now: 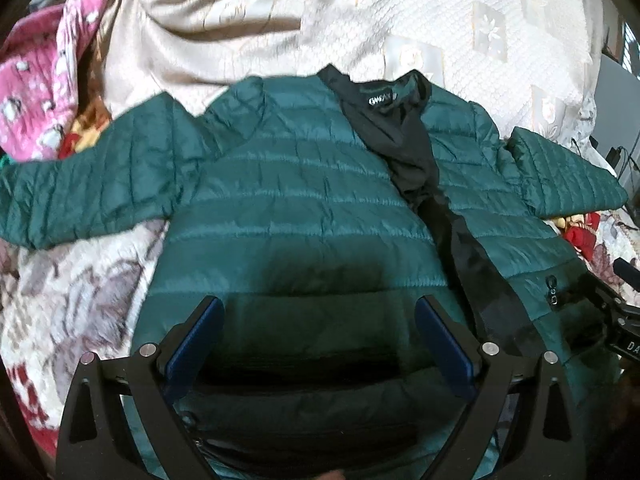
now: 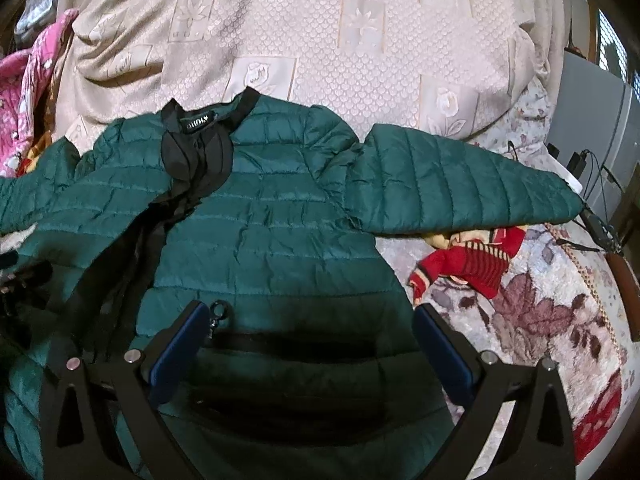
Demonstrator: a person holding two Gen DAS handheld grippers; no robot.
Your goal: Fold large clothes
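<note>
A dark green quilted jacket (image 1: pixel 288 184) lies spread front-up on a bed, and everything here is best placed against its black collar (image 1: pixel 384 92), which marks the far end of the garment. The front is unzipped: black lining (image 1: pixel 416 160) shows in a strip running from the collar toward the hem, with the two front panels lying roughly closed over the body. One sleeve (image 1: pixel 92 192) stretches straight out to the left of the collar, the other sleeve (image 2: pixel 452 176) straight out to its right, neither yet turned in. The left gripper (image 1: pixel 320 340) hovers over the hem end, on the panel left of the collar line, its blue-padded tongs spread wide with nothing between them. The right gripper (image 2: pixel 312 344) hangs over the opposite panel near a pocket zip pull (image 2: pixel 218 312), tongs likewise parted and empty. Judging by this layout, the jacket is flattened and ready but folding proper has not begun: both sleeves remain to be brought across the chest, then the body doubled hem to collar. Beyond the collar lies a cream bedspread (image 2: pixel 340 60); a pink blanket (image 1: pixel 36 80) is bunched well off to its left, and a small red knit garment (image 2: pixel 476 264) lies under the right sleeve's cuff end.
</note>
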